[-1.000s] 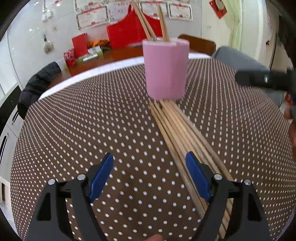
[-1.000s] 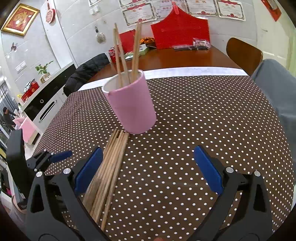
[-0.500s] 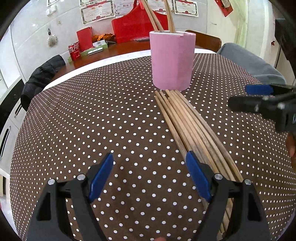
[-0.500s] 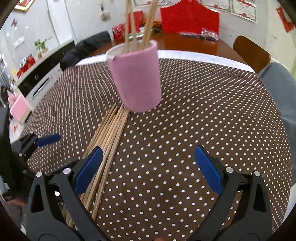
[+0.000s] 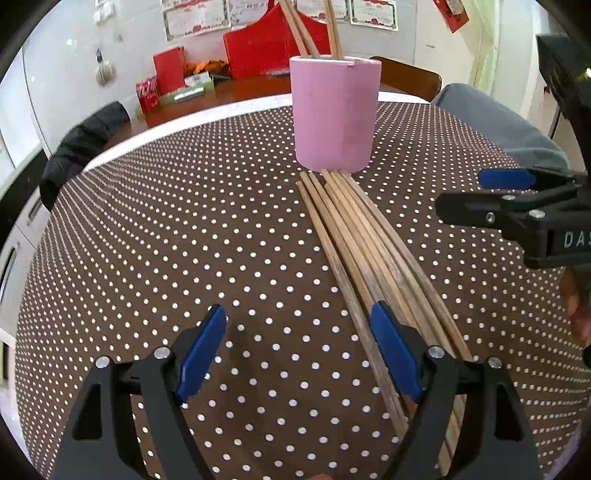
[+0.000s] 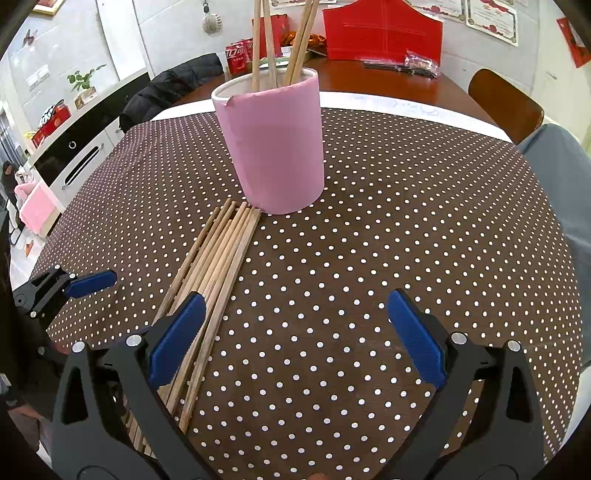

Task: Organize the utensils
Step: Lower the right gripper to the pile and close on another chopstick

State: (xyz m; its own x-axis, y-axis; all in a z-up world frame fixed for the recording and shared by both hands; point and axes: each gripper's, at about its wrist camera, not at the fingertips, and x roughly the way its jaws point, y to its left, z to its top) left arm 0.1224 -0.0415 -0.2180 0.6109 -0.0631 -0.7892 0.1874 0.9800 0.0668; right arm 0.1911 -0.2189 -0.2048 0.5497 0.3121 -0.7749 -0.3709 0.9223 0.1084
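A pink cup stands upright on the dotted brown tablecloth, with a few wooden chopsticks sticking out of its top. A bundle of several loose chopsticks lies flat on the cloth, one end against the cup's base. My left gripper is open above the cloth, its right finger over the bundle's near end. My right gripper is open too, its left finger over the bundle. Each gripper shows at the edge of the other's view, with nothing between the fingers.
A wooden table with red boxes and packets stands behind the dotted table. A brown chair back and a grey cushion lie at the right. A dark jacket hangs at the far left edge. White cabinets line the left wall.
The right gripper has come down and nearer to the cup and bundle, rolling a little. In the left view the right gripper has dropped lower at the right edge. The left gripper barely moved.
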